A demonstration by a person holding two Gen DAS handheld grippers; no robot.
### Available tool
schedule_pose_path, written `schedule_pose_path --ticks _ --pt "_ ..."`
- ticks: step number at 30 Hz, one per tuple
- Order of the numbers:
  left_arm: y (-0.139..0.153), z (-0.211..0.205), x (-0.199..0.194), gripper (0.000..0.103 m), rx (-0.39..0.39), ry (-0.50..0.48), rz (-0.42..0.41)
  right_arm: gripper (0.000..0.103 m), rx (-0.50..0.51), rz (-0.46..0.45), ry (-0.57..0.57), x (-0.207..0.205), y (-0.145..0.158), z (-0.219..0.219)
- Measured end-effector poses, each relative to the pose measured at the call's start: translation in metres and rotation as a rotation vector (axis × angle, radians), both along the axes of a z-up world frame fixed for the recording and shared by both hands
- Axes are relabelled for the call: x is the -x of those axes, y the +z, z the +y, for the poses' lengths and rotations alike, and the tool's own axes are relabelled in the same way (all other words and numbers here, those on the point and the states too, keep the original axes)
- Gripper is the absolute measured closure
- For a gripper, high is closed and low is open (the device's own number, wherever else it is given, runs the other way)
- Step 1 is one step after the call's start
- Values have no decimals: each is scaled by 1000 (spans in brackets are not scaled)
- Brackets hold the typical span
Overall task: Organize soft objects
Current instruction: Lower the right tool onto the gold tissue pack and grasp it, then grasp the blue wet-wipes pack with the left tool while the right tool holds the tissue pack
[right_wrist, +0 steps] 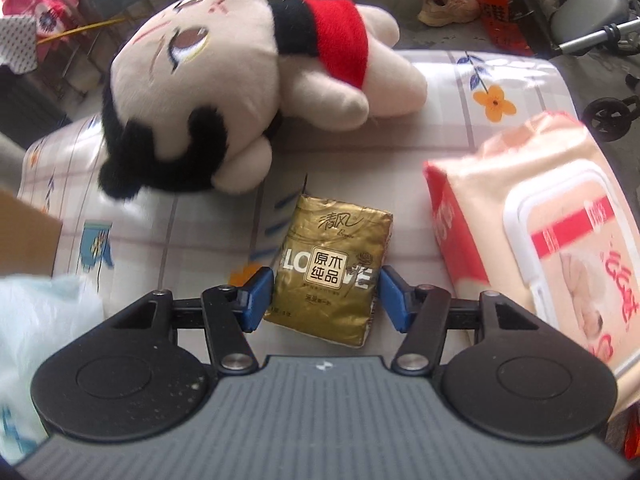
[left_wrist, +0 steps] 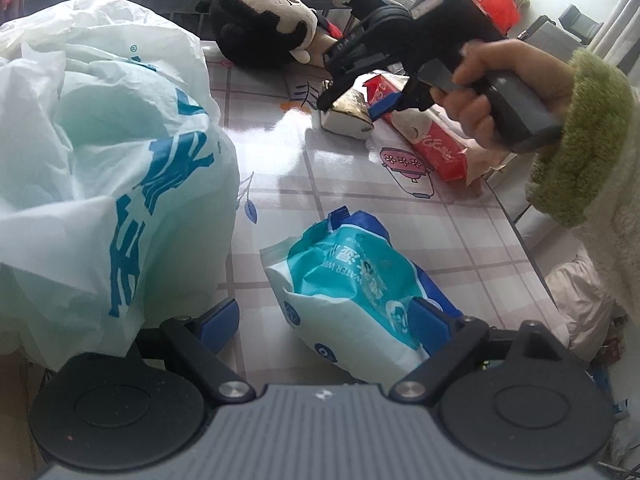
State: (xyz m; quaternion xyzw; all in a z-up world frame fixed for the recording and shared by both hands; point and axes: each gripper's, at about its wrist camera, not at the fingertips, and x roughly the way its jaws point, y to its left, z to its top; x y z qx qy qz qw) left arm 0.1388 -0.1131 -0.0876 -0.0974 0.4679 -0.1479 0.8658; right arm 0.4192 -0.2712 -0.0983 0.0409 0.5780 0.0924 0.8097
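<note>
Straddling the gold tissue pack (right_wrist: pixel 330 270), my right gripper (right_wrist: pixel 326 294) has one blue pad on each side of it; the left pad looks to be at the wrapper's edge, the right pad shows a thin gap, so I count nothing as clamped. That gold pack lies flat on the checked tablecloth (right_wrist: pixel 192 236) and is my landmark. Just beyond it lies the plush doll (right_wrist: pixel 224 92), on its side. To its right sits the red-and-cream wipes pack (right_wrist: pixel 560 248), near but apart. From the left wrist view, my left gripper (left_wrist: pixel 324 320) is spread wide and released, hovering over the teal wipes pack (left_wrist: pixel 352 276), which lies nearer than the gold pack. The white plastic bag (left_wrist: pixel 100 168) bulges on the left.
</note>
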Motion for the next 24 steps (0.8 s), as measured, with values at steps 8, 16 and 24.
schedule_pose_path --ticks 8,16,24 --pt "10 -7 8 9 -47 9 -6 47 -77 20 127 94 -1 -51" --pt "17 -23 20 6 -87 7 28 47 -260 -17 98 200 2 -114" --pt "26 -57 20 6 -194 -64 -25 47 -478 -65 34 239 -11 -150"
